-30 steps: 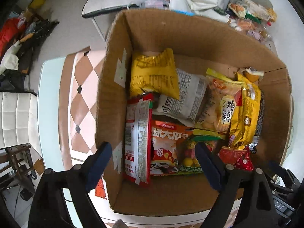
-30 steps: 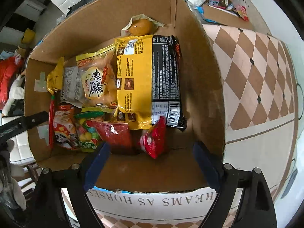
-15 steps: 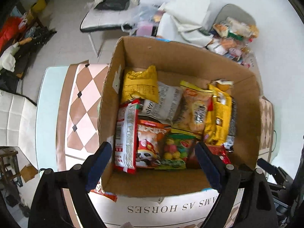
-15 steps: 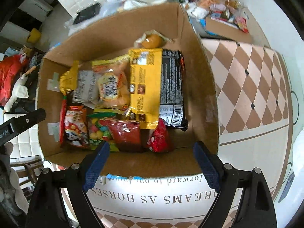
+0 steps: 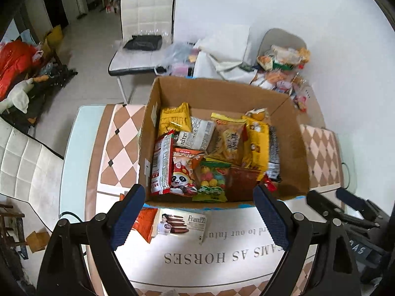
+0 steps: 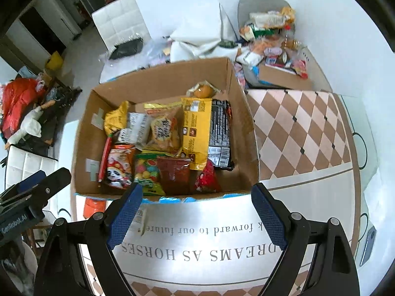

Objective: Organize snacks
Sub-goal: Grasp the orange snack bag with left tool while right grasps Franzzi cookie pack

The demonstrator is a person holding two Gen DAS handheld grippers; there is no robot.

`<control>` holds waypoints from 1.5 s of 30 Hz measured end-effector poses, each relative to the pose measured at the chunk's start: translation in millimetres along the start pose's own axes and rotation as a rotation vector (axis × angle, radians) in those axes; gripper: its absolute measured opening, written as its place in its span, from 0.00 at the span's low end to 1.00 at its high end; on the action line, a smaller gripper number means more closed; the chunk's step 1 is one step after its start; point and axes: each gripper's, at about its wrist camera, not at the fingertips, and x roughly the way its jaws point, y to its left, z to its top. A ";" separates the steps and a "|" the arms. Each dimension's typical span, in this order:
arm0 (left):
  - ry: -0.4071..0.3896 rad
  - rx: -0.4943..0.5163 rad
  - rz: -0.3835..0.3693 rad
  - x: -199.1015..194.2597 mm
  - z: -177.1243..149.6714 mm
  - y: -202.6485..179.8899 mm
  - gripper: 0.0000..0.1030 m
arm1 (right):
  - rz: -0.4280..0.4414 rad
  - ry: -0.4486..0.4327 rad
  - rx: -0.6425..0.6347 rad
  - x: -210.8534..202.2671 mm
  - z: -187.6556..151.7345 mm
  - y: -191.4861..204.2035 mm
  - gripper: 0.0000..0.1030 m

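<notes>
An open cardboard box point(image 5: 300, 153) point(image 6: 244, 133) stands on the checkered table, packed with several snack packets standing side by side: a yellow bag point(image 5: 174, 120), a panda packet point(image 5: 184, 175) point(image 6: 118, 167), a candy-ball packet point(image 5: 212, 177), a long yellow-and-black pack point(image 6: 206, 133). A Franzzi wafer pack point(image 5: 180, 224) and an orange packet point(image 5: 145, 222) lie outside, in front of the box. My left gripper point(image 5: 197, 217) is open and empty, high above the box's near flap. My right gripper point(image 6: 196, 214) is open and empty, also above the near flap.
The white printed box flap point(image 5: 222, 244) spreads toward me. A pile of loose snacks point(image 6: 271, 46) lies beyond the table at back right. White chairs point(image 5: 143, 24) stand behind and at left. A phone point(image 6: 367, 244) lies at the table's right edge.
Both grippers have risen and pulled back from inside the box; the box now looks smaller and the near flap and the packs in front of it have come into view.
</notes>
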 end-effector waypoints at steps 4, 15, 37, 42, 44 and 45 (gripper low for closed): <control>-0.073 -0.040 0.044 -24.1 -19.7 12.0 0.87 | 0.092 -0.009 0.024 -14.8 -18.4 7.4 0.89; 0.100 -0.224 0.221 51.9 -103.8 117.6 0.87 | 0.273 0.188 -0.036 107.2 -84.1 66.4 0.72; 0.246 -0.508 0.169 104.4 -139.0 226.6 0.87 | 0.303 0.231 -0.421 169.4 -121.0 150.1 0.84; 0.320 -0.665 0.015 119.1 -125.8 260.6 0.87 | 0.233 0.286 -0.591 194.4 -127.3 189.9 0.84; 0.356 -0.699 -0.044 128.4 -119.2 268.6 0.87 | 0.201 0.293 -0.648 198.5 -133.1 201.5 0.84; 0.370 -0.710 -0.064 133.0 -116.2 270.9 0.87 | 0.180 0.294 -0.673 202.0 -135.4 207.0 0.84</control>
